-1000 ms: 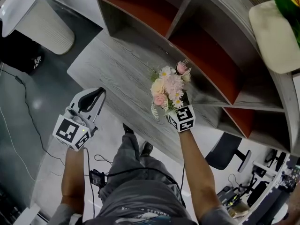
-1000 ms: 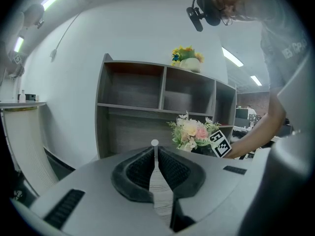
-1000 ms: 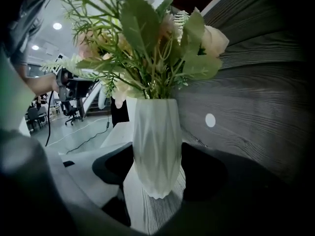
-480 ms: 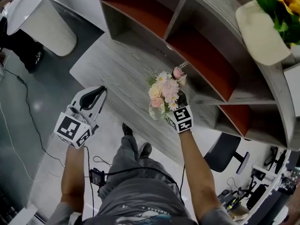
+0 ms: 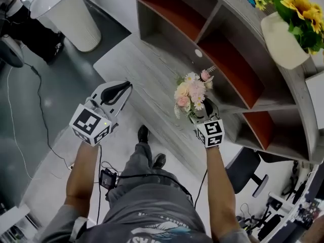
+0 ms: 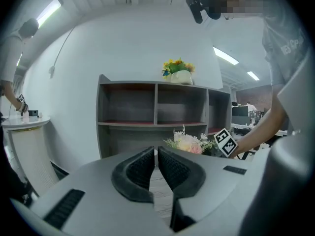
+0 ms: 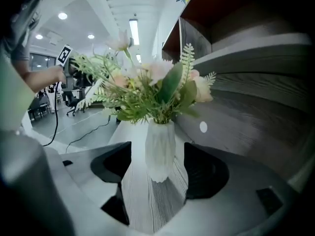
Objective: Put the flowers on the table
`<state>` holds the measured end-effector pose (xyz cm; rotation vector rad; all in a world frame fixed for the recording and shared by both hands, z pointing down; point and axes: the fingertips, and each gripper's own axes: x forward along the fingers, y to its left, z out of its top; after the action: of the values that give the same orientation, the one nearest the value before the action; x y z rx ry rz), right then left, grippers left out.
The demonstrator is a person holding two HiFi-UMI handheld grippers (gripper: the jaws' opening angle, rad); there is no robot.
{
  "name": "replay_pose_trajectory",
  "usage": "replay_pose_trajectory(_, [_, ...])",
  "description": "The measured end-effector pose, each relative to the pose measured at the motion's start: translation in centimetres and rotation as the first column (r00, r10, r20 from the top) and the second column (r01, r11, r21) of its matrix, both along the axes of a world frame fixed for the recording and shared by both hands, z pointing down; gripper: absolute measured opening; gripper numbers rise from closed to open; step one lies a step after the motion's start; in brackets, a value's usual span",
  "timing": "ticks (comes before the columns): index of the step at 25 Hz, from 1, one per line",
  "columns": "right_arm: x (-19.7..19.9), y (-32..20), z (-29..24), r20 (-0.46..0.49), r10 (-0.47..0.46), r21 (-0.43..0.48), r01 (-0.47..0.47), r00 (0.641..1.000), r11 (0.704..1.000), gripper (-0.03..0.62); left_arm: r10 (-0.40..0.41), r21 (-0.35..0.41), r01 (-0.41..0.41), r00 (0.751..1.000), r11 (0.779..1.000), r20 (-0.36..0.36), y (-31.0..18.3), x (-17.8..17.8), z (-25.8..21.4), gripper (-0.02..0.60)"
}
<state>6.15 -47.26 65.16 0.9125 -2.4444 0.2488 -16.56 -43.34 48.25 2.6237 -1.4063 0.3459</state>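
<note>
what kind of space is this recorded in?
Probably an office or lab room: a gray wood-grain table against an open shelf unit, an office chair on a smooth floor, and ceiling strip lights.

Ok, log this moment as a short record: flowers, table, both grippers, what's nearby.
flowers: pink and white bouquet in a white vase, upright
table: grey wood-grain table, with the vase standing on it
right gripper: open, fingers either side of the vase, gaps showing, not pressing
left gripper: shut, nothing between its fingers, held near the table's edge, away from the flowers
nearby: grey shelf unit behind the table, pot of yellow flowers on top
task status: flowers set down
</note>
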Motion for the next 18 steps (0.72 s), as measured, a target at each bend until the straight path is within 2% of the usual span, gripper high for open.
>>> replay_pose_trajectory(2, [0.7, 0.4, -1.0, -0.002, 0.006, 0.011, -0.006, 1.0, 1.0, 0.343, -0.006, 0.014, 0.006, 1.0, 1.0, 0.01, 0.7, 0.0, -0.9, 0.037])
replay_pose_trajectory(8, [2.4, 2.0, -4.2, 0.001, 0.031, 0.03, -0.031, 1.0, 0.999, 0.196, -0.01, 0.055, 0.007, 0.999, 0.998, 0.041, 3.0, -0.2, -3.0, 0.038])
replay_pose_trajectory(14, [2.5, 4.7, -9.8, 0.02, 0.0, 0.067, -0.002, 1.0, 0.998, 0.081, -0.021, 0.095, 0.015, 0.998, 0.995, 0.06, 5.7, -0.5, -4.9, 0.037])
replay_pose_trajectory(18, [1.7, 7.1, -15.0, 0.062, -0.041, 0.102, 0.034, 0.997, 0.994, 0.044, -0.031, 0.133, 0.022, 0.997, 0.991, 0.063, 7.8, -0.5, -6.9, 0.038])
